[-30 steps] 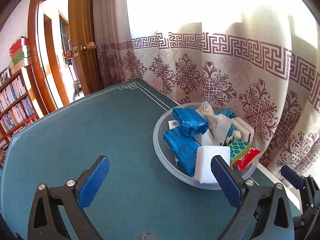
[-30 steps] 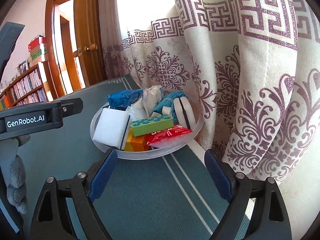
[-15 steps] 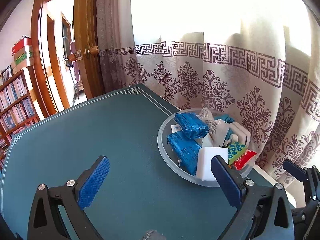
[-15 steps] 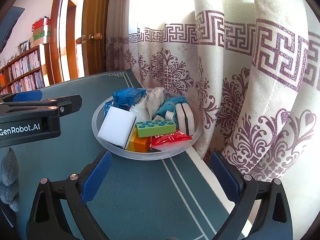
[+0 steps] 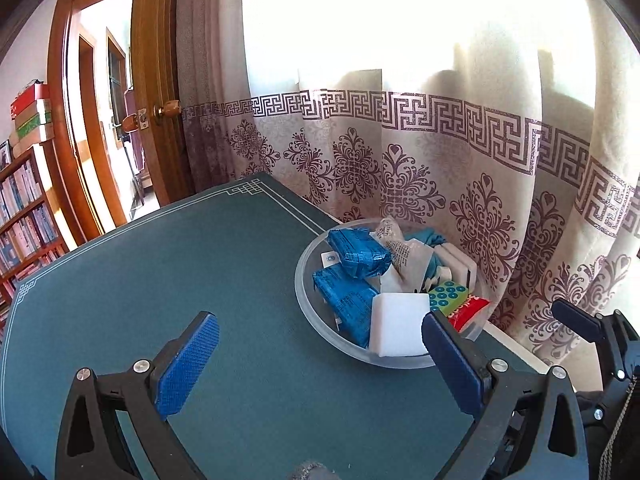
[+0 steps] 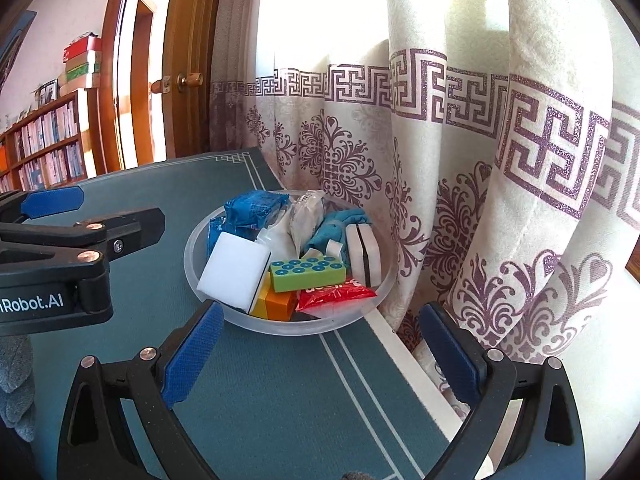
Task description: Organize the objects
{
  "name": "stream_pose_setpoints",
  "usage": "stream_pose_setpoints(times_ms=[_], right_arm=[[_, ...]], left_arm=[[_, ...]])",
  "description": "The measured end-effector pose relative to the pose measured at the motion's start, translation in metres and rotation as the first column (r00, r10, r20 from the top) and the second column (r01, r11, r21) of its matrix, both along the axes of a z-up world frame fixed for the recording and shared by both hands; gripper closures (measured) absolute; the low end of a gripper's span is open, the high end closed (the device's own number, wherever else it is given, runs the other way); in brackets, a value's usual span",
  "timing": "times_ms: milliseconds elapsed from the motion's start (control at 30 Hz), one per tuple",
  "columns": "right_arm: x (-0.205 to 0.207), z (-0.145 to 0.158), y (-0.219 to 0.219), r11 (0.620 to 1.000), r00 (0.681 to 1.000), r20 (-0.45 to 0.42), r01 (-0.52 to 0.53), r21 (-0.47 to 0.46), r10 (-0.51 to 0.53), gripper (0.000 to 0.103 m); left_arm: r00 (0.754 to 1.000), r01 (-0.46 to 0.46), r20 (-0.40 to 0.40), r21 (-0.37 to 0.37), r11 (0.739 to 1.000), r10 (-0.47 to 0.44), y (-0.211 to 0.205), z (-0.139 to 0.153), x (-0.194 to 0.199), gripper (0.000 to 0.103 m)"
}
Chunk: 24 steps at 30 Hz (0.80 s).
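- A clear plastic bowl point(image 6: 372, 300) sat near the edge of the green table point(image 5: 160, 280), right beside the patterned curtain point(image 6: 500, 200).
- The bowl was full. In it lay a white sponge block point(image 6: 234, 270), a green toy brick with blue dots point(image 6: 307, 273), an orange brick point(image 6: 280, 304), a red packet point(image 6: 336, 294), two blue packets point(image 5: 358, 252), a teal cloth point(image 6: 328, 228), a crinkly clear wrapper point(image 6: 306, 216) and a white sponge with a black stripe point(image 6: 364, 254).
- No loose things showed on the table around the bowl.
- The right gripper point(image 6: 320, 356) was wide open and held nothing. In its own view the bowl sat just above its fingertips, in the middle of the frame and a bit left. Its left pad point(image 6: 188, 356) almost met the bowl's near rim.
- The left gripper point(image 5: 318, 364) was also wide open and held nothing. In its view the bowl sat to the right of the middle, just past its right pad point(image 5: 452, 368). Bare table lay between its pads.
- So the right gripper looked nearer and more square to the bowl.
- The green brick lay long-ways across the right view, from left to right. The white block leaned on the near-left rim.
- This scene fit two stories: things all gathered into the bowl, or a full bowl ready to be sorted out. I could not tell which.
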State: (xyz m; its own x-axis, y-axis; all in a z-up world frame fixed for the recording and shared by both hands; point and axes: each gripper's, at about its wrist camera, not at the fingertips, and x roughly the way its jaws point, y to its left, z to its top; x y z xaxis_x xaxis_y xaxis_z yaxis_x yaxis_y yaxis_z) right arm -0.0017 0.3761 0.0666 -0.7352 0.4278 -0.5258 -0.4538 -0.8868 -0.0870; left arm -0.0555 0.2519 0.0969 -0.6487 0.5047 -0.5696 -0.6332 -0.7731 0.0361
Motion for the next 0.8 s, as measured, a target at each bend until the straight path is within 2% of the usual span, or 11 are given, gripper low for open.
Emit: stream_pose_setpoints(times_ms=[800], right_arm=[[-0.0063, -0.0058, 0.0047, 1.000, 1.000, 0.021, 0.000, 0.013, 0.000, 0.004]], left_arm=[[1.000, 0.011, 0.017, 0.000, 1.000, -0.011, 0.0037, -0.0042, 0.0027, 0.000]])
